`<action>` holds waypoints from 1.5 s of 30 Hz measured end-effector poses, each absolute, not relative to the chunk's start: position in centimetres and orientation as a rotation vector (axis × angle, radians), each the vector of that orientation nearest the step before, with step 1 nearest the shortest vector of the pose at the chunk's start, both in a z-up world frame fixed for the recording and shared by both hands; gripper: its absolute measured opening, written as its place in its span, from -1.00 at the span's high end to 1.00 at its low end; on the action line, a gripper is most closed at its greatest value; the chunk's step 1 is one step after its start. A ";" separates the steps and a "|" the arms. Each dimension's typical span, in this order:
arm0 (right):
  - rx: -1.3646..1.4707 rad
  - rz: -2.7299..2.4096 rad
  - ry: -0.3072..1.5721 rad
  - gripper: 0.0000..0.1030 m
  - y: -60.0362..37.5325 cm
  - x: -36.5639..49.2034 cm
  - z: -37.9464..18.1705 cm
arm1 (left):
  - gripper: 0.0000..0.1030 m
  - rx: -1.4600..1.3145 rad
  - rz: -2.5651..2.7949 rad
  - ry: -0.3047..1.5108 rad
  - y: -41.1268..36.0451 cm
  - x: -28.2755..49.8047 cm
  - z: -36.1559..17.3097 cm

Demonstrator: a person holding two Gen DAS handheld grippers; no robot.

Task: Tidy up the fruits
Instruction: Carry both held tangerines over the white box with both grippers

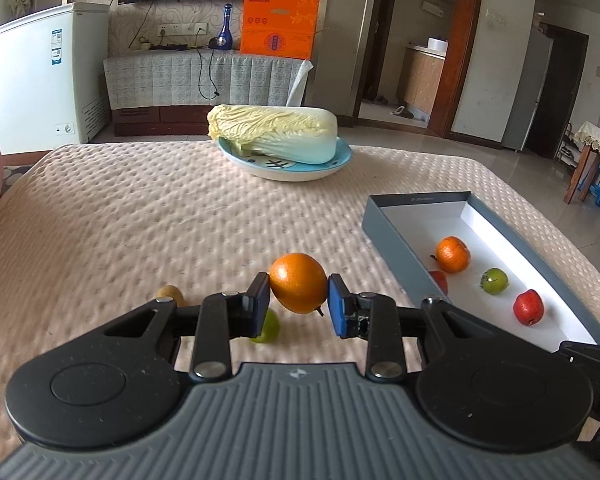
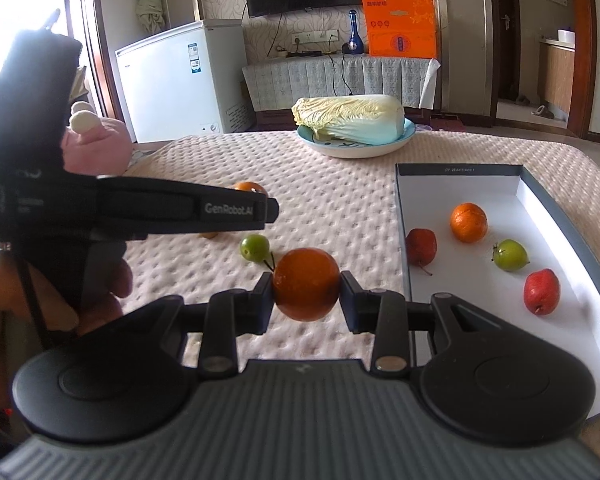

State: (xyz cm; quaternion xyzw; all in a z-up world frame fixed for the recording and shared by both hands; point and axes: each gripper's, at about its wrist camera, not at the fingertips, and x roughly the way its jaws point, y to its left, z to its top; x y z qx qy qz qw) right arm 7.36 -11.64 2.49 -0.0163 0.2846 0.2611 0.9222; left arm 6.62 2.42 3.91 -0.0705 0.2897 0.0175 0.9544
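Round glossy orange (image 1: 298, 288) between left claw's (image 1: 299, 306) blue pads (image 1: 337, 305).

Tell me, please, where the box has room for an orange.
The box is bare at its far end, beyond the orange, and at its near end, before the nearest red fruit. Its middle, around the green fruit, is crowded.
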 end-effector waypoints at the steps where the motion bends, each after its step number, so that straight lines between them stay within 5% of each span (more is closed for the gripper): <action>1: -0.033 0.535 0.583 0.27 -11.7 7.3 2.5 | 0.30 -0.144 0.032 0.588 2.2 6.7 4.0; 45: -0.017 0.448 0.559 0.27 -18.5 7.2 3.5 | 0.30 -0.107 -0.080 0.567 -5.9 8.4 4.6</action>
